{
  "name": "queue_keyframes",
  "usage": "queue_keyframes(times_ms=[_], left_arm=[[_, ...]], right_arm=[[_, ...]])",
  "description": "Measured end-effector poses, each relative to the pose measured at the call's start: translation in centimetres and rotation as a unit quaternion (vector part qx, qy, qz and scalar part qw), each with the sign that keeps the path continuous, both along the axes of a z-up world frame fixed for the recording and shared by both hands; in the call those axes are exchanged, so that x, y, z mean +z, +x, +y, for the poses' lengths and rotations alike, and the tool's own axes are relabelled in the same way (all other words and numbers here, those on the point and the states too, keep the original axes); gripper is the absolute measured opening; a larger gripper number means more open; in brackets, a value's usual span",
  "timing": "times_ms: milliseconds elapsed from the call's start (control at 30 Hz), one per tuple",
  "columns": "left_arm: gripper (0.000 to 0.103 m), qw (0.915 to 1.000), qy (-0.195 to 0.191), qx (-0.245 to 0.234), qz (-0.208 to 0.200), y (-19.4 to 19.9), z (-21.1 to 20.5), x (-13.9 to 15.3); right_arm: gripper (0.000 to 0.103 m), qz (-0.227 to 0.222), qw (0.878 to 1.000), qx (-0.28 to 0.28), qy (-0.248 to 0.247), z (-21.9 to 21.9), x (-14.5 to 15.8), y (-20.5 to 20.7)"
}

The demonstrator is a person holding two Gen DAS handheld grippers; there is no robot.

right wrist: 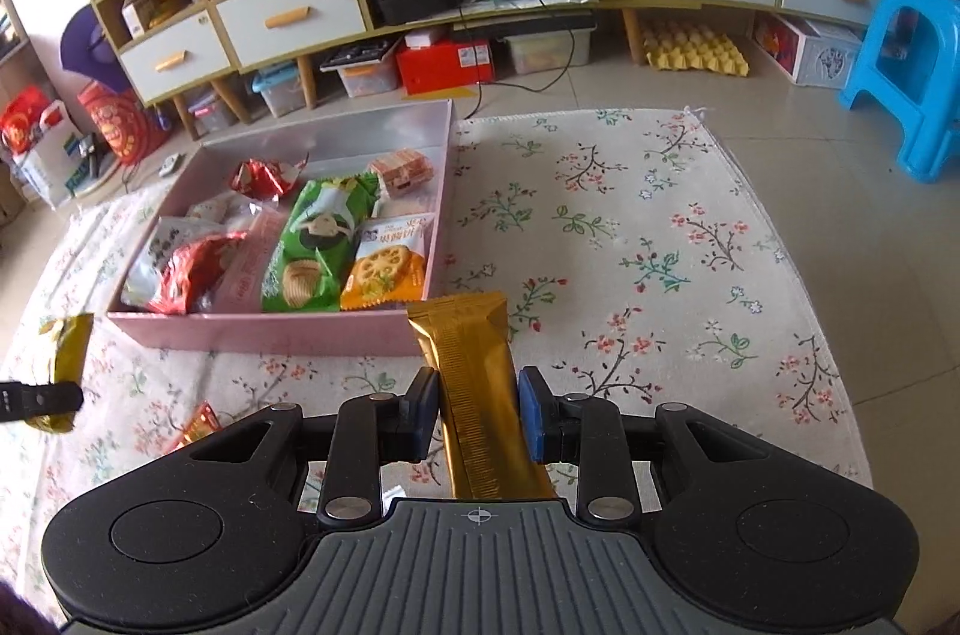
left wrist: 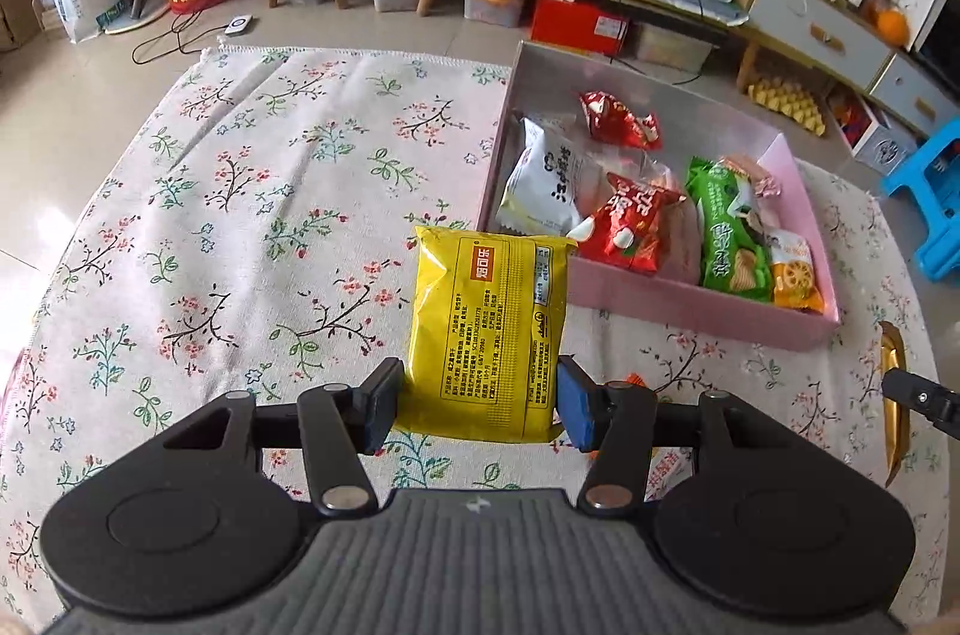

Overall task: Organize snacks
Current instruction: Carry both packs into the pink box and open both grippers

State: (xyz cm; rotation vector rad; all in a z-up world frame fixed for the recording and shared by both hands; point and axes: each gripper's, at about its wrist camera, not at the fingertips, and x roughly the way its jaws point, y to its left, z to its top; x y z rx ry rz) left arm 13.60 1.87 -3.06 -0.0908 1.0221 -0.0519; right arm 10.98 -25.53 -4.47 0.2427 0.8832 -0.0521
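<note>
pink box (left wrist: 690, 302): open, shallow, right of centre in the left wrist view, left of centre in the right wrist view; sits on the floral cloth
box contents: green chip bag (right wrist: 315, 245), orange lotus-root cracker pack (right wrist: 384, 272), red snack bags (left wrist: 627, 230), white packet (left wrist: 546, 182), small wafer pack (right wrist: 401, 168) at far end; piled loosely, overlapping
left hand-held gripper (left wrist: 477, 401): clamped on yellow snack packet (left wrist: 489, 329), pads on both side edges; packet stands upright, its top edge overlaps the near left corner of the box in frame
right hand-held gripper (right wrist: 480, 416): clenched on gold wrapped bar (right wrist: 474, 383), bar runs lengthwise between the pads, far end in front of the box's near right corner
loose items: small red-orange wrapper (right wrist: 198, 425) on the cloth, lower left of the right wrist view, near the box but apart
surface: worktop under white floral cloth (left wrist: 240, 215), fringe at far edge
room: tiled floor, long low cabinet (right wrist: 288, 17) with white drawers across the top of frame, storage bins under it, blue plastic stool (right wrist: 912, 71) at right, yellow egg tray (right wrist: 696, 50), oranges on cabinet top
</note>
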Motion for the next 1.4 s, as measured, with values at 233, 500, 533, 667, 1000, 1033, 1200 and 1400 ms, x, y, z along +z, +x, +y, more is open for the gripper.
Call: queue_keyframes(times_ms=[233,500,533,667,1000,1033,1200,1400], left_arm=[[0.050,0.9998,-0.013,-0.003,-0.013,-0.2,-0.1,0.5],[0.050,0.9996,-0.017,-0.009,-0.021,-0.5,-0.2,0.7],[0.050,0.9996,-0.019,-0.010,-0.021,-0.5,-0.2,0.7],[0.050,0.9991,-0.026,-0.011,-0.031,-0.7,-0.3,1.2],[0.050,0.9955,-0.043,-0.022,-0.081,0.9,-1.7,2.7],[0.050,0.9948,-0.043,-0.022,-0.089,1.4,-1.8,2.8],[0.050,0.9928,-0.079,-0.022,-0.087,4.0,-1.1,1.9],[0.050,0.9922,-0.098,-0.014,-0.075,6.7,-1.5,0.7]], right_arm=[[0.027,-0.010,1.000,0.000,0.018,0.2,0.7,-0.3],[0.027,-0.013,1.000,-0.001,0.019,0.5,1.0,-0.3],[0.027,-0.014,1.000,0.000,0.018,0.6,1.1,-0.3],[0.027,-0.022,0.999,0.005,0.027,1.0,1.5,-0.6],[0.027,-0.054,0.997,0.011,0.054,2.5,3.5,0.0],[0.027,-0.055,0.997,0.011,0.052,2.6,3.5,0.4],[0.027,-0.051,0.997,0.006,0.057,2.9,3.1,2.7],[0.027,-0.047,0.997,0.004,0.065,3.5,2.7,6.1]])
